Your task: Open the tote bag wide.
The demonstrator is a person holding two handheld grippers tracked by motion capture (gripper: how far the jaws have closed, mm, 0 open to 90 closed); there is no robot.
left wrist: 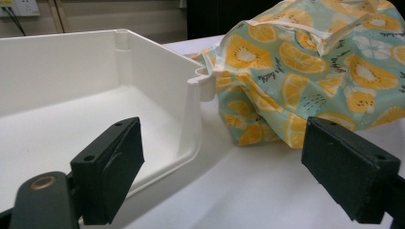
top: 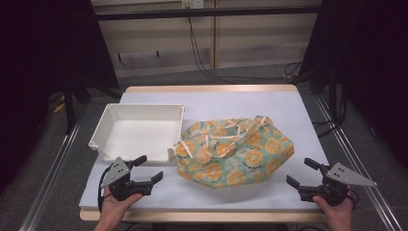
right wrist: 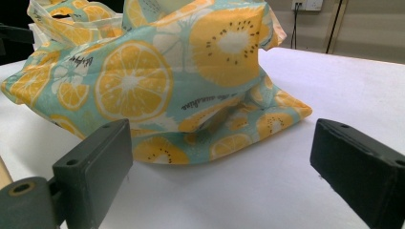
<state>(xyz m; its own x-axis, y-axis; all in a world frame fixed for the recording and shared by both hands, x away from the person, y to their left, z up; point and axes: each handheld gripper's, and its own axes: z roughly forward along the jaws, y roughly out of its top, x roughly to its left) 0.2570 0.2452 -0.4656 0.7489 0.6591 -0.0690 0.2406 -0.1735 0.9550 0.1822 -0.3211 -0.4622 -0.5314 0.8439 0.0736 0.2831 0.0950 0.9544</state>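
A crumpled fabric bag (top: 233,150) printed with orange slices on pale green lies in the middle of the white table; its light straps (top: 211,139) rest on top. It also appears in the left gripper view (left wrist: 310,71) and the right gripper view (right wrist: 153,81). An empty white plastic tray (top: 139,131) sits to the bag's left, touching it; its near corner (left wrist: 191,119) is just ahead of the left jaws. My left gripper (top: 148,169) is open at the front left, near the tray's front edge. My right gripper (top: 302,172) is open at the front right, a little short of the bag.
The table (top: 288,110) has bare white surface behind and right of the bag. Metal rails (top: 353,159) run along both sides. Black cables (top: 202,57) lie on the floor beyond the far edge, and dark curtains hang on either side.
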